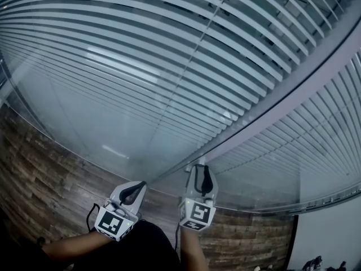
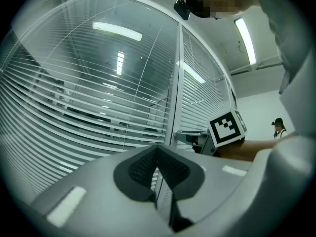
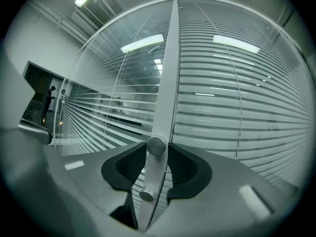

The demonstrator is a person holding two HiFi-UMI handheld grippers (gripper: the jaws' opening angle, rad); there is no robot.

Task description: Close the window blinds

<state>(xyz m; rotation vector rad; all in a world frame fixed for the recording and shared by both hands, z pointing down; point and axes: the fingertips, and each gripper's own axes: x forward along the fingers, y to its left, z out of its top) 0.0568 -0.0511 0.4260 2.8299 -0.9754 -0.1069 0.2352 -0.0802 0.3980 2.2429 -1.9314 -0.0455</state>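
Right gripper view shows the right gripper (image 3: 157, 151) with its jaws partly apart and the small round silver metal knob (image 3: 156, 145) between their tips, close on both sides but not plainly squeezed. A second such knob (image 3: 146, 195) sits just below it at 6 o'clock on the same pale grey upright frame bar (image 3: 168, 73). The step in hand looks like working that knob to tilt the white horizontal slatted blinds (image 1: 169, 66) shut. To do it well, the dark ribbed pads (image 3: 185, 169) should close squarely on the knob's rim before any roll of the wrist, with the gripper kept level so it does not slip off. The left gripper (image 2: 158, 148) is closed on nothing and idles at 7 o'clock in the head view. The blinds hang behind clear glass (image 1: 113, 134) and fill that view from 9 through 12 to 3 o'clock. Dark gaps show through them, so they seem not yet closed. A dark wood-plank floor (image 1: 45, 168) lies at 8 o'clock and a plain white wall (image 1: 330, 236) at 4 o'clock. A long ceiling strip light (image 2: 245, 38) burns at 1 o'clock in the left gripper view.
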